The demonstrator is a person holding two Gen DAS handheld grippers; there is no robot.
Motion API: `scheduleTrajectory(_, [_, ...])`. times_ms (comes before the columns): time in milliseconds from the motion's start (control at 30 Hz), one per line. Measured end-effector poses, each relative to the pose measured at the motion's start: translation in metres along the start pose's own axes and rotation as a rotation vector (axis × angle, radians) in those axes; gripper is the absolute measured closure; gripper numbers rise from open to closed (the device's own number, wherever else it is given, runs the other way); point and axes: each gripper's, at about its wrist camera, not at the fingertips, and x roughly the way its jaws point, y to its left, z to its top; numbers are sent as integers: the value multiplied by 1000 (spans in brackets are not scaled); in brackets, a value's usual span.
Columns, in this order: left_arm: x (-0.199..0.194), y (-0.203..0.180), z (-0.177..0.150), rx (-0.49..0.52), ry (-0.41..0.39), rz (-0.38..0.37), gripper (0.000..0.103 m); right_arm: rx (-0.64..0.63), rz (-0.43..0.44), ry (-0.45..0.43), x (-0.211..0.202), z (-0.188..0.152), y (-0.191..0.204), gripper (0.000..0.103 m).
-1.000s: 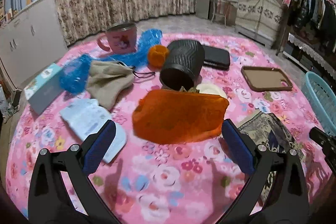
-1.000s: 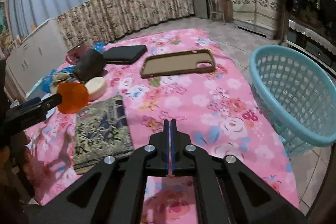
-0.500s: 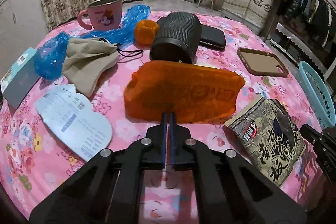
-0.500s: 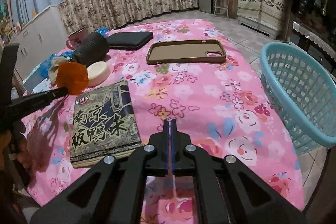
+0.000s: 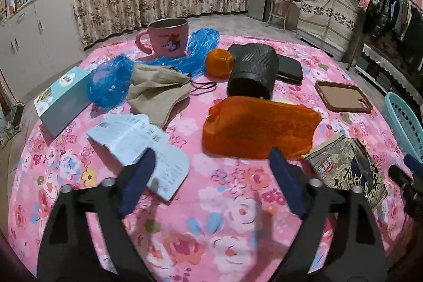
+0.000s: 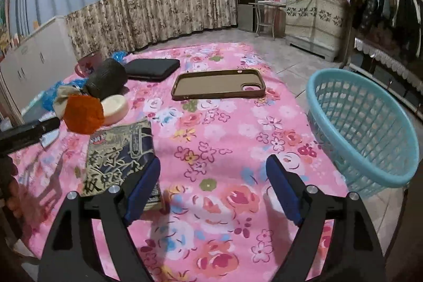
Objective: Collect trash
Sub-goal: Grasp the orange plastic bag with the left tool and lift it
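Observation:
On the pink flowered tablecloth lies an orange plastic bag (image 5: pixel 259 126), just beyond my left gripper (image 5: pixel 211 163). Its jaws are opening, with only cloth between them. A printed paper slip (image 5: pixel 137 139) lies under its left finger, and a crumpled blue plastic bag (image 5: pixel 111 83) sits farther left. A dark printed snack wrapper (image 6: pixel 119 157) lies beside the left finger of my right gripper (image 6: pixel 214 165). The right jaws are opening too, over bare cloth. A light blue mesh basket (image 6: pixel 370 123) stands off the table's right edge.
Farther back are a pink mug (image 5: pixel 168 37), a black ribbed cup on its side (image 5: pixel 252 73), an orange net ball (image 5: pixel 219 64), a beige pouch (image 5: pixel 158 91), a black case (image 5: pixel 289 69), a brown phone case (image 6: pixel 219 83) and a box (image 5: pixel 63 99).
Both grippers, shut half a second ago, now stand wide apart. The left one was open a second ago, shut, then opened again. The left view has drawn back slightly from the orange bag.

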Motion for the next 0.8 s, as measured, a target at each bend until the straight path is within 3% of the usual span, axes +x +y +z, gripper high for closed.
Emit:
scheduleTrajectory(267, [11,-48,20,50,-1,-5,10,19,7,14,4,-1,-6,22])
scheduleTrajectory(367, [21,-61,32,36,11,31,9,30,12,17,4,-1,-8,22])
scheduleTrajectory(567, [32,-66,50,2,25,92,9,25,15,17,4,-1,-8,22])
scheduleTrajectory(800, [39,-52,36,-9,87,98,9,29,19,13,4,0,-9,22])
